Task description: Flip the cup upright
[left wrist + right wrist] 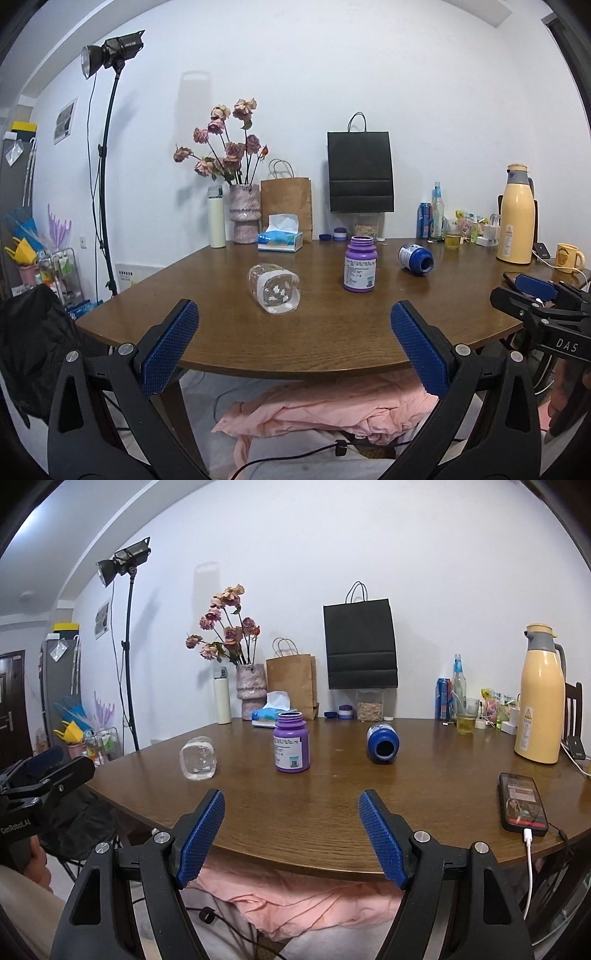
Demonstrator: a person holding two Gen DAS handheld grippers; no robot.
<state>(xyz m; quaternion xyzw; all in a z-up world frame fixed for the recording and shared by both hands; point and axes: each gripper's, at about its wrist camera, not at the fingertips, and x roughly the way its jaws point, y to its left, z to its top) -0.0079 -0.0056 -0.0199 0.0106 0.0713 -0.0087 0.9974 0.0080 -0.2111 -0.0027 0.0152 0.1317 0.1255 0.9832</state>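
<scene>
A clear glass cup (275, 290) with a white flower print lies on its side on the brown wooden table (332, 332), its thick base toward me. It shows at the table's left in the right wrist view as the same clear cup (198, 757). My left gripper (295, 321) hangs open just before the table's near edge, the cup a little beyond its fingers. My right gripper (291, 810) is open too, over the near edge, empty. Each gripper shows at the rim of the other's view: the right gripper (535, 295), the left gripper (44, 771).
A purple bottle (360, 264) stands upright mid-table; a blue bottle (416, 258) lies on its side. Behind are a vase of dried roses (244, 214), tissue box (280, 240), paper bags, a yellow thermos (515, 218). A charging phone (522, 801) lies at right. Pink cloth (332, 410) lies below.
</scene>
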